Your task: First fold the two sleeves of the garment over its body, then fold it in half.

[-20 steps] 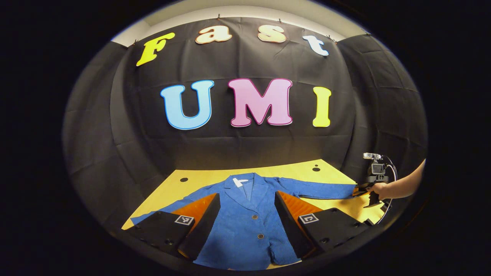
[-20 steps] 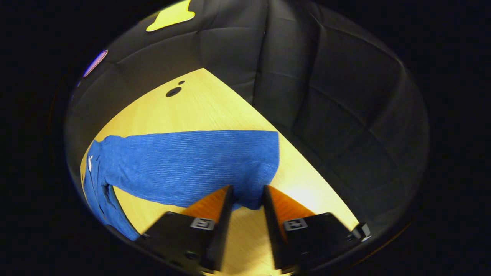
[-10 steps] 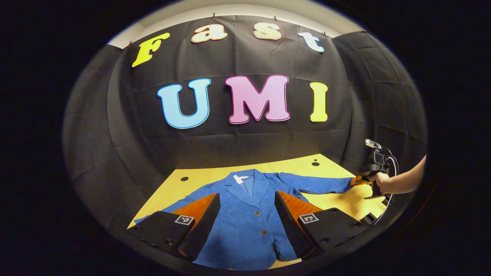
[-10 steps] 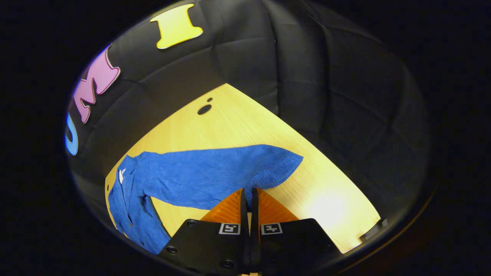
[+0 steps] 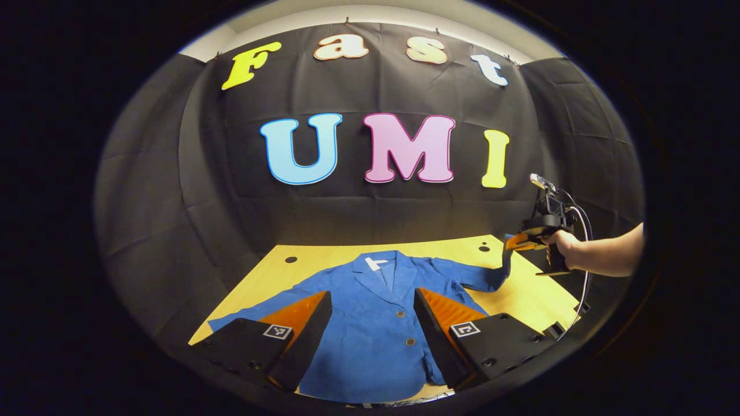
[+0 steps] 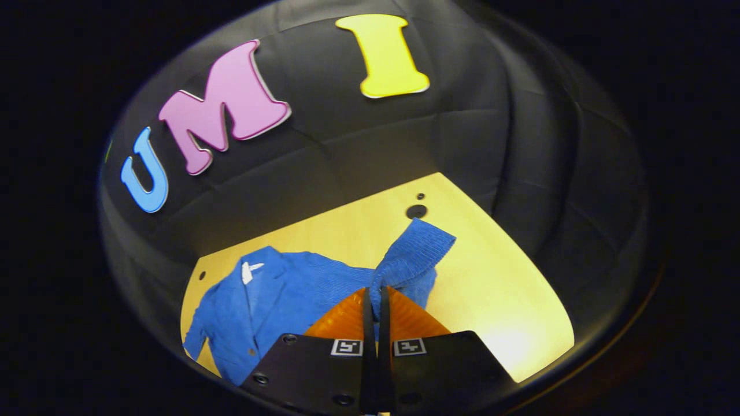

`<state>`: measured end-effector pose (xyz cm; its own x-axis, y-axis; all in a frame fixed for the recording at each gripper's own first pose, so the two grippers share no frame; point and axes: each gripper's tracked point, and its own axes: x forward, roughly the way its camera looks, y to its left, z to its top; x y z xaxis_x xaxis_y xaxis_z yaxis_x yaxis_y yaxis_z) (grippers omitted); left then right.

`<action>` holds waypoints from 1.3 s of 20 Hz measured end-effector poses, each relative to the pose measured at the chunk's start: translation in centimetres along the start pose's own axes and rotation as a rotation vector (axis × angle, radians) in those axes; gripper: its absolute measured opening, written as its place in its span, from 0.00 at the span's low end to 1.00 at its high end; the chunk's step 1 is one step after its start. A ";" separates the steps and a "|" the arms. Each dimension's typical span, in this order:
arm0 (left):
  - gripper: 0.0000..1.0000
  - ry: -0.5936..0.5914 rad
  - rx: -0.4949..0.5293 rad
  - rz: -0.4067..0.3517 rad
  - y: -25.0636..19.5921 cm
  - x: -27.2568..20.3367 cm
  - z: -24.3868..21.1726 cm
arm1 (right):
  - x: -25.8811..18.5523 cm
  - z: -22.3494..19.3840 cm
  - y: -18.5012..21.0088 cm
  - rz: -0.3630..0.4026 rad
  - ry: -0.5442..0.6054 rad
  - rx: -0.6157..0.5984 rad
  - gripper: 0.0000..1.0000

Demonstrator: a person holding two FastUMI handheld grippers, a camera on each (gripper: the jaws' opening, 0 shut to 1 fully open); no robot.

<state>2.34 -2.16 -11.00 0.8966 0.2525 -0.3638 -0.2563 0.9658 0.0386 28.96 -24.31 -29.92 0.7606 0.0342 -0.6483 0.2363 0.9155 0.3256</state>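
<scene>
Right hand-held gripper pinches the cuff of one blue corduroy sleeve between closed orange fingers, at lower centre of the right gripper view, lifted off the yellow wooden desk. Left hand-held gripper hovers with fingers spread over the blue corduroy jacket, which lies flat at lower centre of the left gripper view.
</scene>
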 end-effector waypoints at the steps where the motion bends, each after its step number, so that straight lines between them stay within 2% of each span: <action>1: 0.81 0.000 -0.014 0.012 0.8 -0.4 -0.1 | 0.5 0.0 2.3 0.025 0.007 0.001 0.04; 6: 0.81 0.027 -0.113 0.094 5.5 -2.1 -2.7 | 2.0 -2.8 14.2 0.161 0.070 0.023 0.05; 9: 0.82 0.058 -0.150 0.158 8.7 -3.2 -5.0 | 3.2 -7.0 22.6 0.266 0.143 0.102 0.04; 12: 0.82 0.076 -0.145 0.230 12.1 -4.5 -6.4 | 3.9 -11.8 29.1 0.334 0.218 0.110 0.04; 17: 0.82 0.129 -0.193 0.275 14.9 -5.2 -9.6 | 3.9 -18.3 36.1 0.460 0.346 0.217 0.05; 20: 0.82 0.159 -0.204 0.260 15.1 -4.7 -10.7 | 4.6 -20.5 37.6 0.474 0.341 0.241 0.08; 21: 0.83 0.170 -0.213 0.249 15.1 -4.5 -11.2 | 4.2 -20.5 38.4 0.500 0.351 0.270 0.32; 22: 0.82 0.180 -0.230 0.236 15.0 -4.1 -11.5 | 3.7 -20.6 39.2 0.529 0.363 0.295 0.49; 25: 0.83 0.219 -0.322 0.206 14.8 -3.2 -12.7 | 2.8 -20.9 39.2 0.536 0.357 0.271 0.98; 26: 0.84 0.218 -0.341 0.213 15.3 -2.8 -12.8 | 2.4 -20.7 38.5 0.527 0.338 0.243 0.98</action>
<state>-8.75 11.16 -21.34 0.7234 0.3896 -0.5701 -0.5635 0.8102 -0.1614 27.37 19.34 -33.19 0.5899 0.6118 -0.5270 0.0443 0.6272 0.7776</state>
